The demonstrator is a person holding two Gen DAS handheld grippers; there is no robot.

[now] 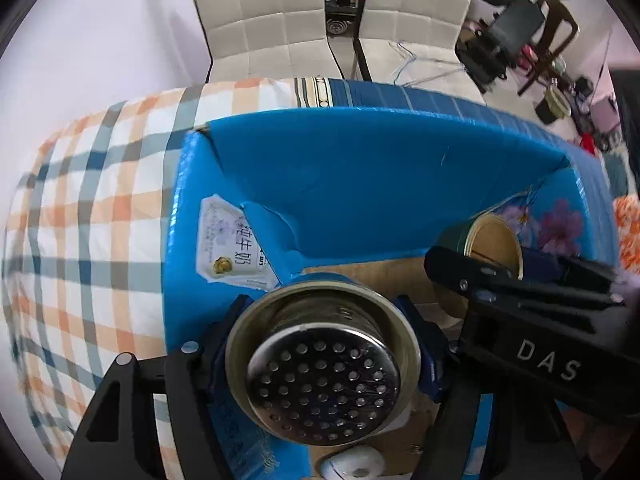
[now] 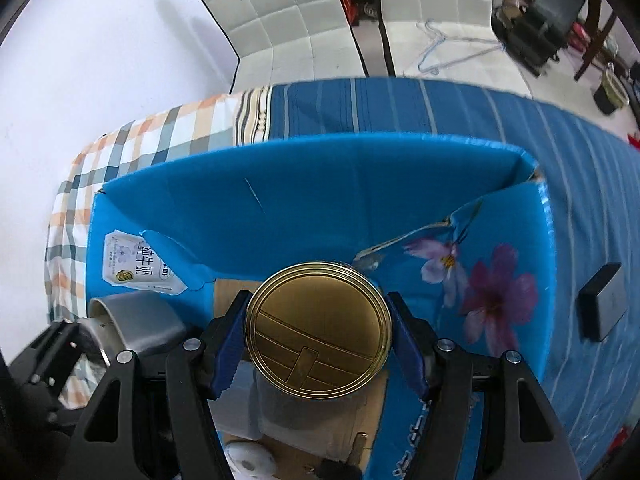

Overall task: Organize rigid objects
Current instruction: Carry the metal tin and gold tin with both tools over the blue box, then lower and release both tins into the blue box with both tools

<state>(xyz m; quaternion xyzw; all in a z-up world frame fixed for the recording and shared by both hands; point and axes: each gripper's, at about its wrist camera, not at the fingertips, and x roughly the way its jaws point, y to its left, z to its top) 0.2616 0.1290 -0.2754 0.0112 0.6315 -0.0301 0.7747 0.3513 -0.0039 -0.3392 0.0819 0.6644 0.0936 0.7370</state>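
On the bed, over the blue striped sheet (image 2: 460, 116) and the checked cloth (image 1: 92, 208) beside it, you have the open blue carton (image 1: 360, 184) with its flaps standing up; one flap carries printed purple flowers (image 2: 484, 288), another a white label (image 1: 228, 240) with characters on it, and the brown cardboard floor shows inside. Beyond the bed stand two white quilted chairs (image 1: 272, 24), with wire hangers lying on the seat of the right-hand one. Your left gripper (image 1: 324, 356) points down into the carton and is clamped on a steel cylinder with a perforated end (image 1: 324, 384), its blue pads pressed against both sides of the rim. Your right gripper (image 2: 318, 332) also points down into the carton, just beside the left one, and is clamped on a round tin whose gold bottom (image 2: 318, 328) faces the camera, blue pads against either side. From the left wrist view that tin hangs near the flowered flap. A dark rectangular box (image 2: 602, 304) lies on the striped sheet outside the carton. A small white round object (image 1: 354, 466) rests on the carton floor below the cylinder.
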